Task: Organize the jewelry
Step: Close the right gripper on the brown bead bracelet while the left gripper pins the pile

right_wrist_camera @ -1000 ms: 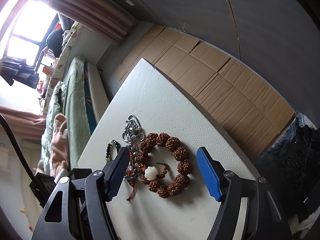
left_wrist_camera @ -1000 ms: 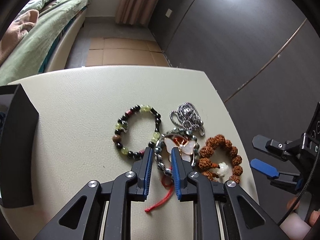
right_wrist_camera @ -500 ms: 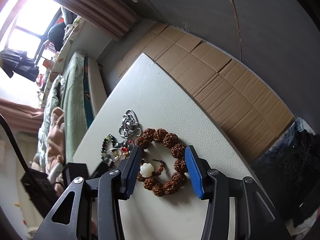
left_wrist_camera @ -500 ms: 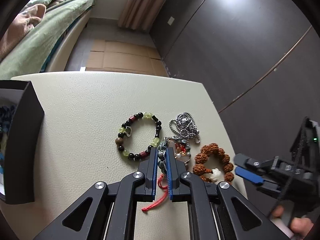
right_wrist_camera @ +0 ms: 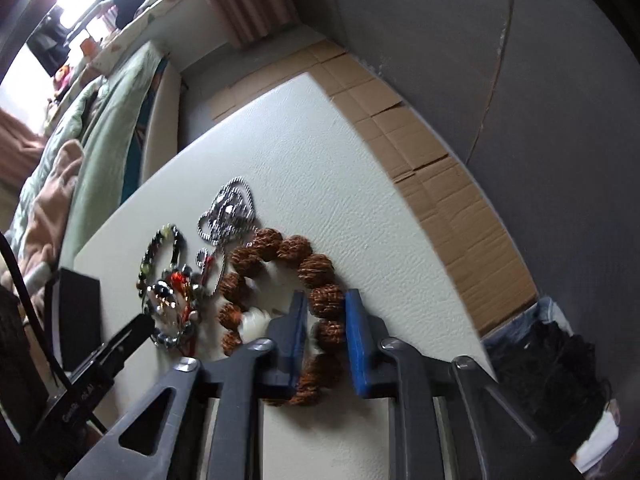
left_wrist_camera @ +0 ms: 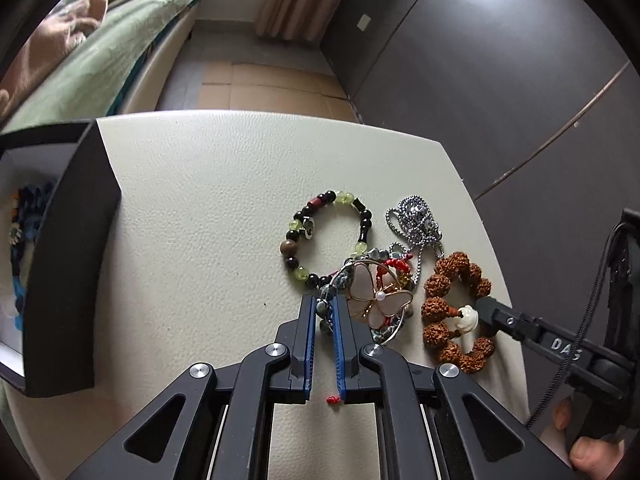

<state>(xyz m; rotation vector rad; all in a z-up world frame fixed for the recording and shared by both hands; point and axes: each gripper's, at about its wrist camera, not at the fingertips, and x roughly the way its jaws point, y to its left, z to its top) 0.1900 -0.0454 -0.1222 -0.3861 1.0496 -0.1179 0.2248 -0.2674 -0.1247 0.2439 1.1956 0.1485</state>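
My left gripper (left_wrist_camera: 323,312) is shut on the grey-beaded butterfly bracelet (left_wrist_camera: 378,300), lifted a little above the cream table (left_wrist_camera: 208,216); its red cord tip hangs between the fingers. My right gripper (right_wrist_camera: 325,312) is shut on the brown rudraksha bracelet (right_wrist_camera: 296,276), which has a white bead (right_wrist_camera: 254,320); it also shows in the left wrist view (left_wrist_camera: 452,304). A green-and-black bead bracelet (left_wrist_camera: 320,240) and a silver chain necklace (left_wrist_camera: 418,224) lie flat on the table.
An open black jewelry box (left_wrist_camera: 68,248) with blue items inside stands at the table's left. The table's right edge runs close beside the rudraksha bracelet. A bed (left_wrist_camera: 88,52) and cardboard floor sheets (right_wrist_camera: 440,168) lie beyond.
My left gripper closed on the butterfly bracelet and raised it slightly. My right gripper moved in and closed on the rudraksha bracelet's near side.
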